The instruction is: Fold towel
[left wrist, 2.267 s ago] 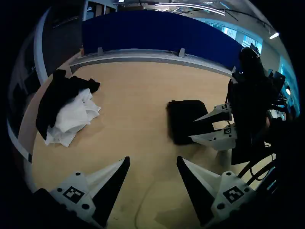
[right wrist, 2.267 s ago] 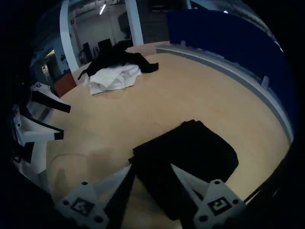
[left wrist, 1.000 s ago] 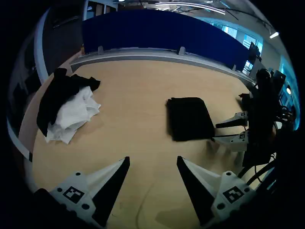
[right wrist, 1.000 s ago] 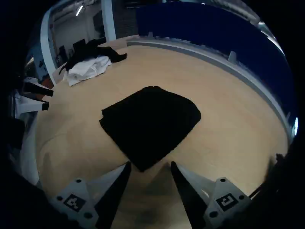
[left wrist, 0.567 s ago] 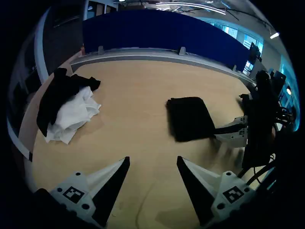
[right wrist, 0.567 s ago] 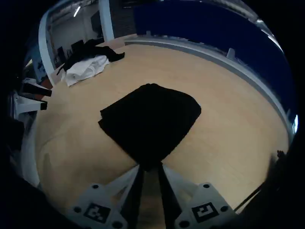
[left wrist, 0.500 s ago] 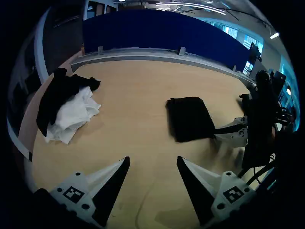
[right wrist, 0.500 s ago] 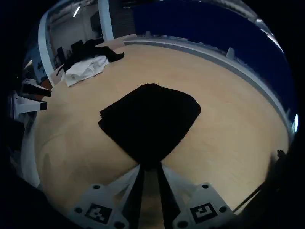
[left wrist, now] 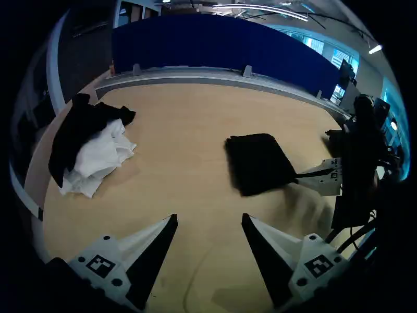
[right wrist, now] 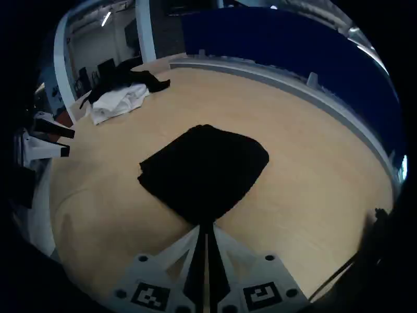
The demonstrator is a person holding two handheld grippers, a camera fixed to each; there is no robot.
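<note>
Right gripper view: black on black blurs the grip at 6 o'clock, yet the right gripper [right wrist: 206, 228] appears clenched on the near corner of the folded black towel [right wrist: 206, 167], which lies flat at the centre of the table [right wrist: 313, 172]; in the left gripper view the left gripper [left wrist: 208, 216] points forward over the wood, jaws spread, grasping nothing; a cloth heap [left wrist: 96, 151] sits at 9 o'clock.

In the left gripper view, the folded black cloth towel [left wrist: 258, 164] lies on the pale wooden table [left wrist: 182, 120]. Well apart to the towel's left sits a heap of black and white cloths [left wrist: 91, 148], and behind the towel stands a blue partition wall [left wrist: 219, 44]. The right tool [right wrist: 206, 229] is at the towel's right edge.
</note>
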